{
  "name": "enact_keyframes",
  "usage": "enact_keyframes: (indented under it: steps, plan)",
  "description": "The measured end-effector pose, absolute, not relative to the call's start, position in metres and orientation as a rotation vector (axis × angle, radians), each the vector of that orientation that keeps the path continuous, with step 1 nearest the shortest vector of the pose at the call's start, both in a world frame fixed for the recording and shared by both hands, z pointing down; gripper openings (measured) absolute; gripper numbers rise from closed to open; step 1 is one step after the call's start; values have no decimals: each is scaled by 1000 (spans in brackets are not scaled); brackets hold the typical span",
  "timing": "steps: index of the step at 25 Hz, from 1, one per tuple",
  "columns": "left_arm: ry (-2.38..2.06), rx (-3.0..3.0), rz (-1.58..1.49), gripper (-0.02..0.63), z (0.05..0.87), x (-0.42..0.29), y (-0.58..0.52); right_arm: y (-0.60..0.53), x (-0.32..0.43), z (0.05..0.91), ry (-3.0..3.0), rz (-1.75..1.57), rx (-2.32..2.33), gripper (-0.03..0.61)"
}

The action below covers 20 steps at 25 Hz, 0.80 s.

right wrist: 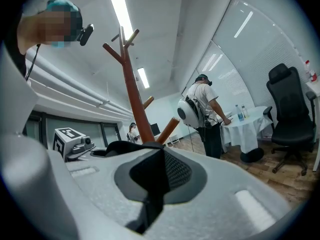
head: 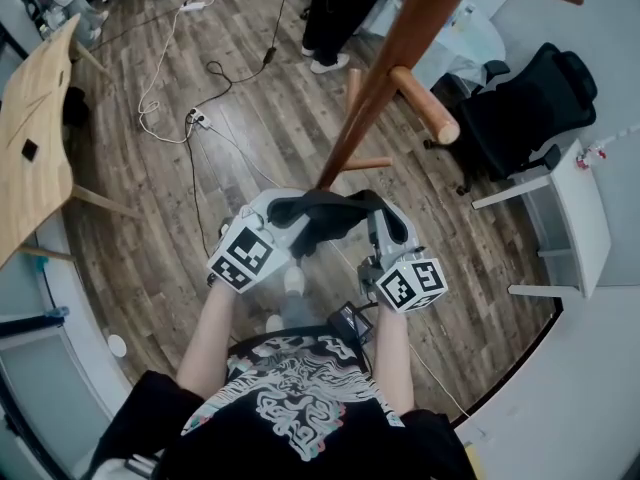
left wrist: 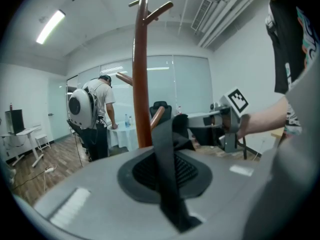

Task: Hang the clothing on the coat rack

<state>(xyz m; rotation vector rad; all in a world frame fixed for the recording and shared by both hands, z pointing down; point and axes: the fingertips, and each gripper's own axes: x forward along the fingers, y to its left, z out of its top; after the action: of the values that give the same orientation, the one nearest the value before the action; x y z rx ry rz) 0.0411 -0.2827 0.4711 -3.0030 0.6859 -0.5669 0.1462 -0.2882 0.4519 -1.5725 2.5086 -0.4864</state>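
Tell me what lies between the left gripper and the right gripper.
The black clothing spans the gap, left gripper and right gripper each shut on it; head view shows it.

A black garment (head: 325,216) is noted between the left gripper (head: 288,208) and the right gripper (head: 383,216). Both grippers are shelled in pale grey with dark grey pads, and each is topped by a marker cube (head: 243,256) patterned in black-and-white squares. Just beyond the grippers a coat rack (head: 385,78) of reddish-brown wood is recorded over a floor (head: 250,118) of grey-brown wood-grain planks. Behind them a black shirt (head: 300,393) printed with white swirling figures is seen, and off to the right gripper's right a black office chair (head: 530,108).
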Motion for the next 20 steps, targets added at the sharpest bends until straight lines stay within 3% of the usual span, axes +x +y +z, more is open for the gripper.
enact_keyframes:
  steps: [20]
  plan:
    - [717, -3015, -608, 18, 483, 48, -315, -324, 156, 459, 2513, -508, -1555, 3]
